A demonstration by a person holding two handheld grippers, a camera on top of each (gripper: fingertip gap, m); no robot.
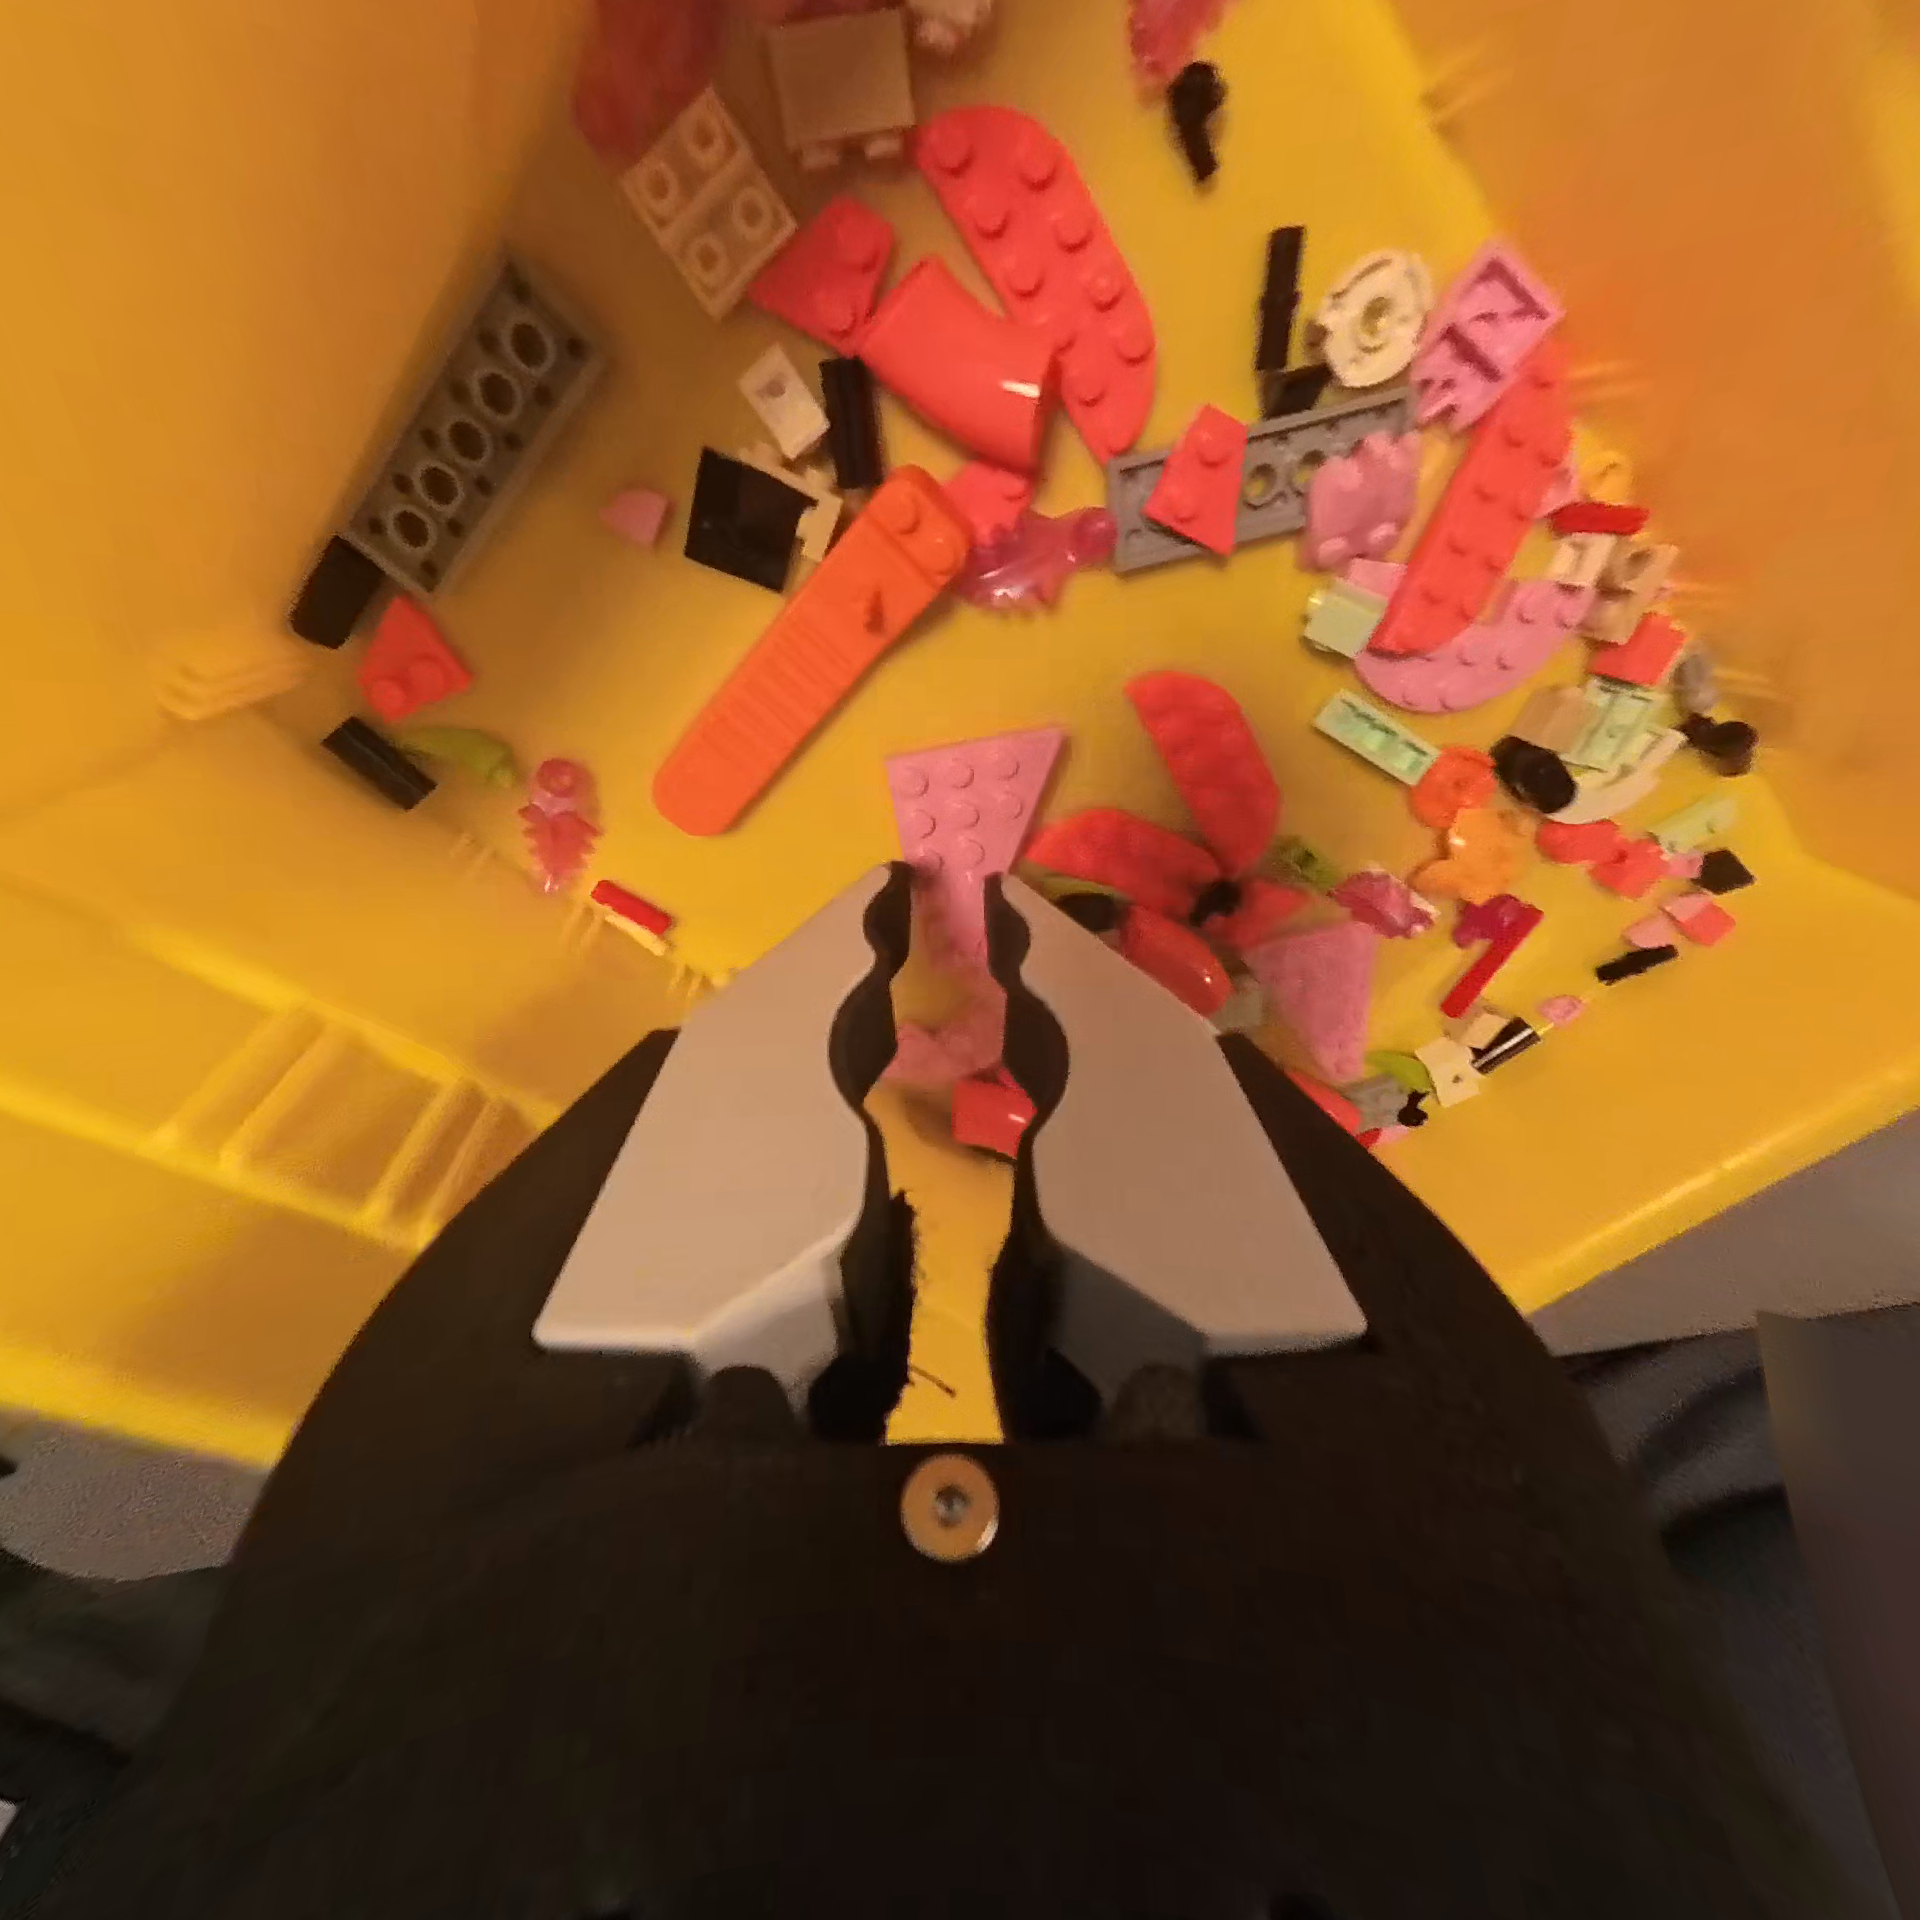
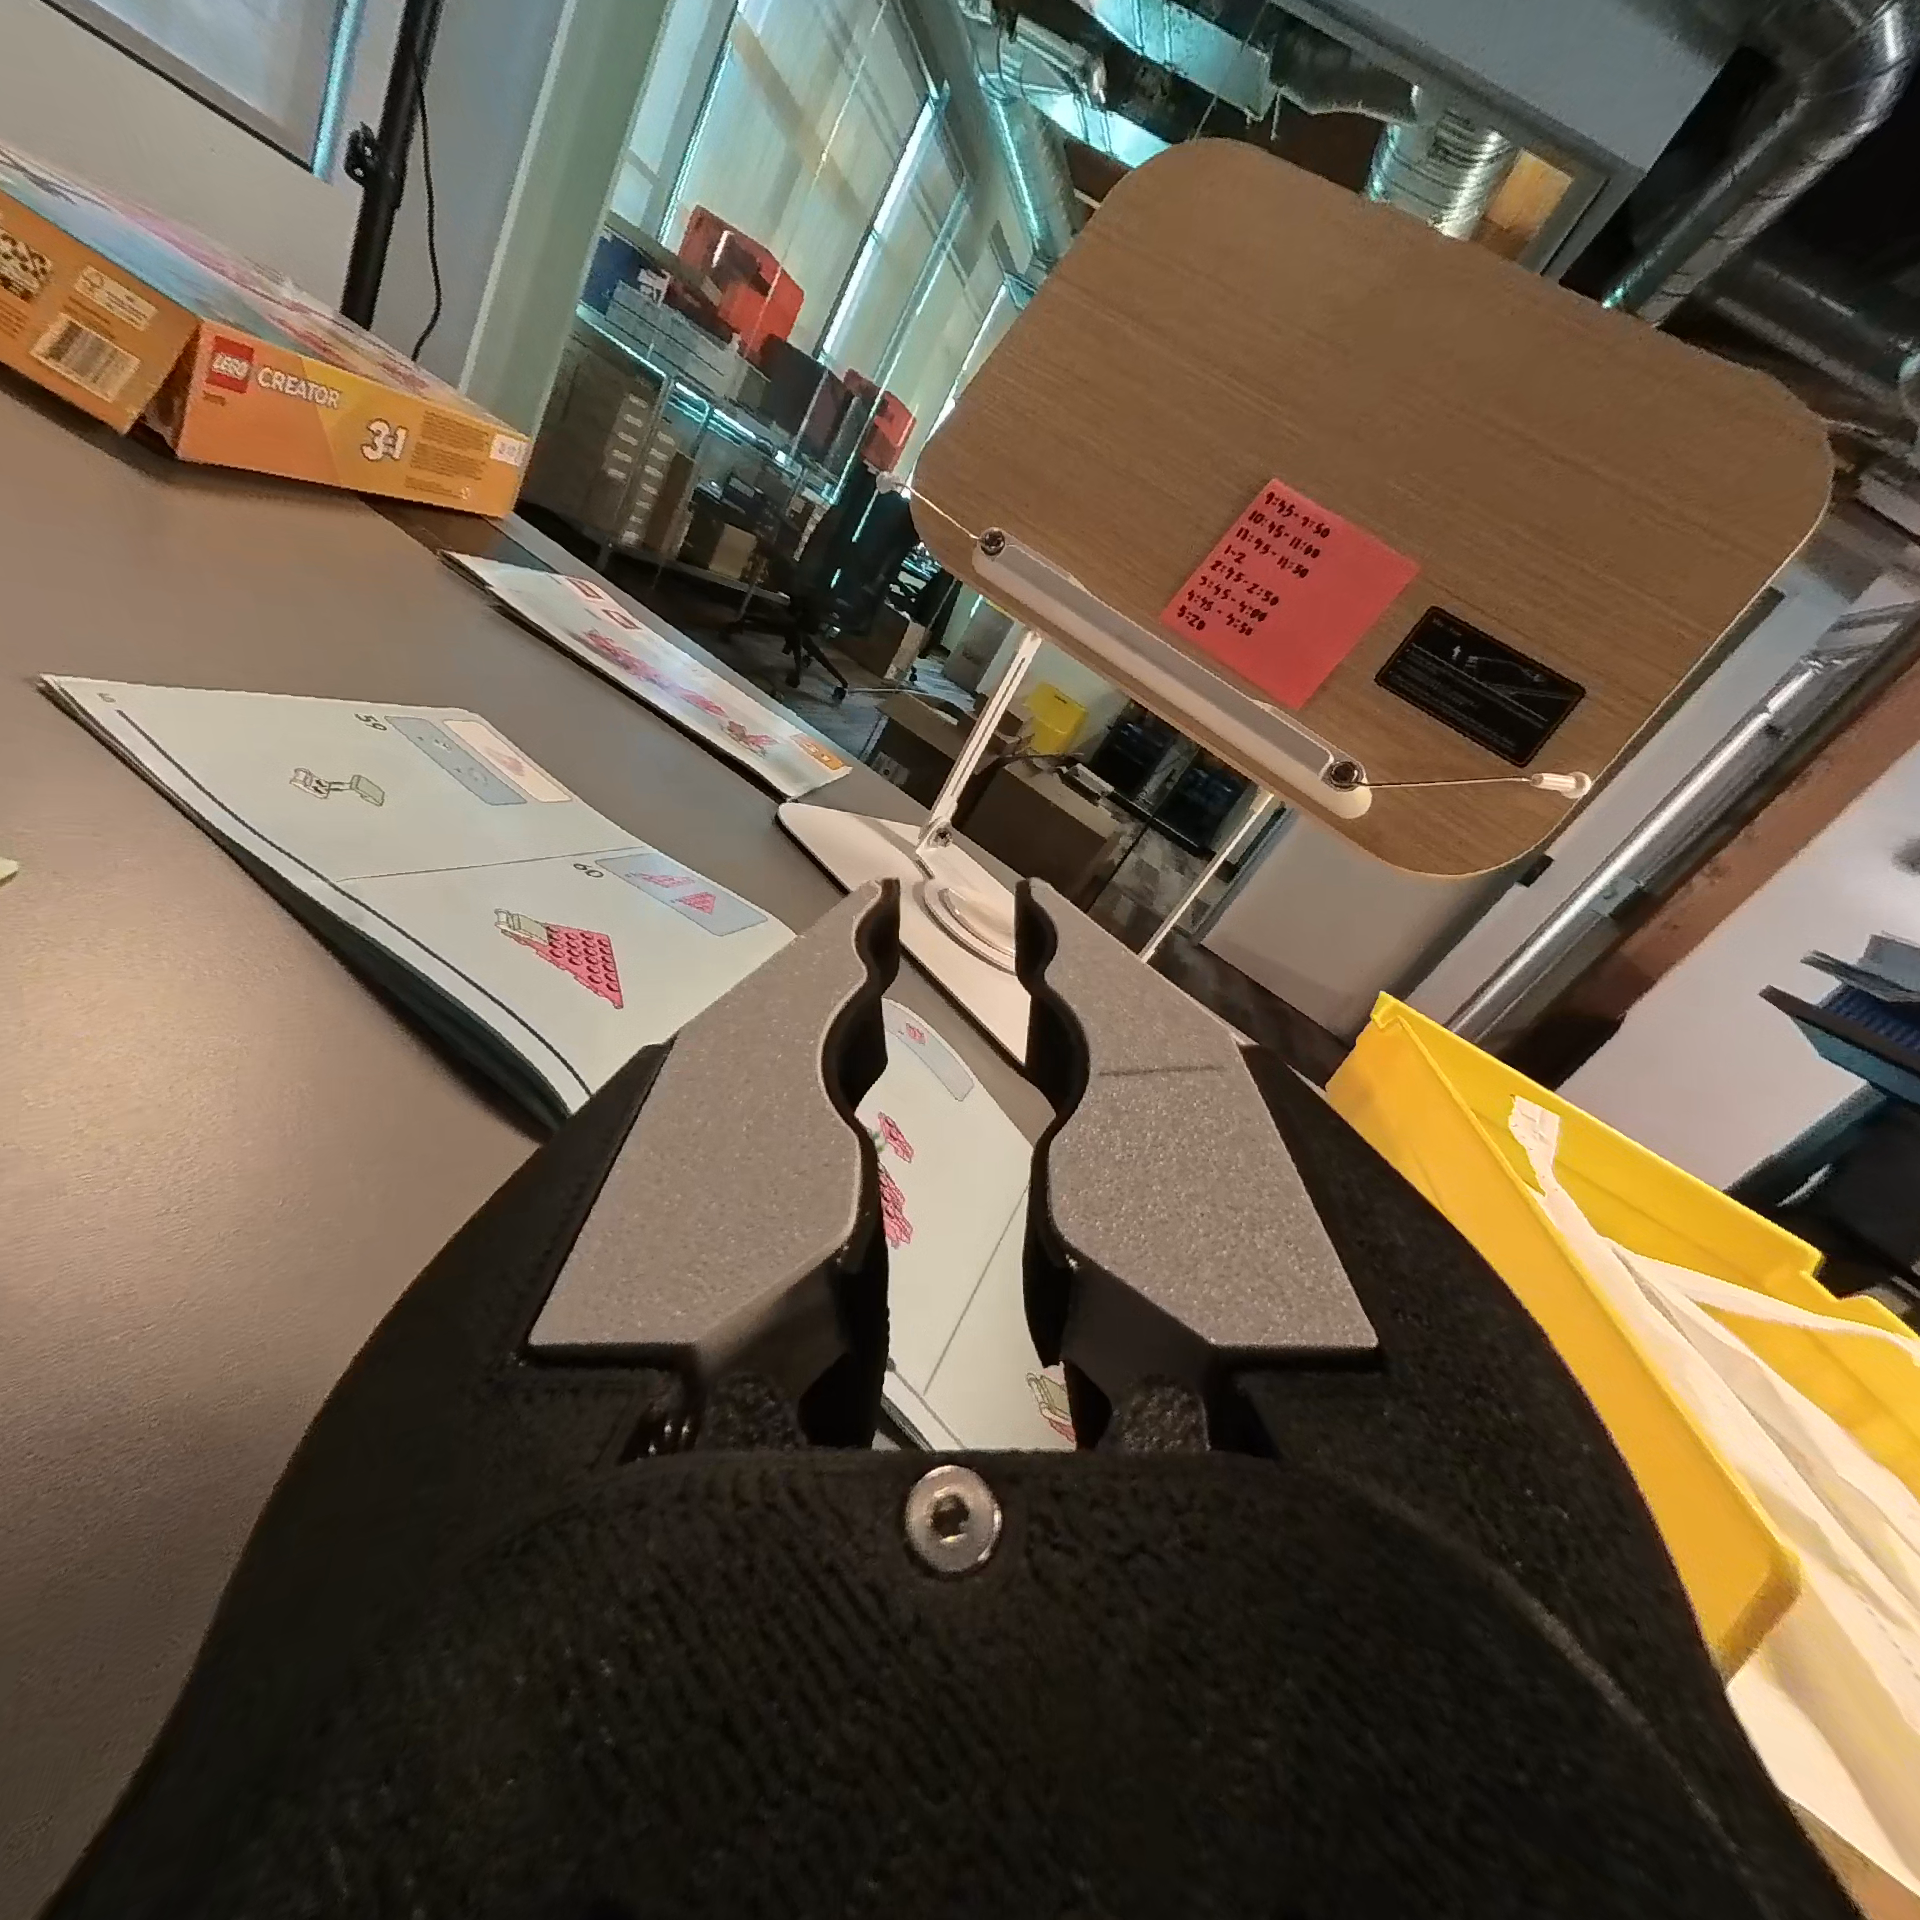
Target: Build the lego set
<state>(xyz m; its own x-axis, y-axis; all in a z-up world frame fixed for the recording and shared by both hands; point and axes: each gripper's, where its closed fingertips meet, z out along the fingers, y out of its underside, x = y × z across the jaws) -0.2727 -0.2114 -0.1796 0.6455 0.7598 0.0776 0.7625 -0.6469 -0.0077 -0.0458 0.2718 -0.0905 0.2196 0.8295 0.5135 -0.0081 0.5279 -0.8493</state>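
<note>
the left gripper (image 1: pixel 948 883) is pointing steeply downward, its two grey fingers (image 1: pixel 769 1049) drawn close together and pinching the narrow end of a pink wedge plate (image 1: pixel 971 821), which is sticking out past the tips. the black pads are pressing on the plate's two edges. the right gripper (image 2: pixel 954 894) is lying low and nearly level, its dark grey fingers (image 2: pixel 748 1101) standing a little apart with bare space between the pads.
</note>
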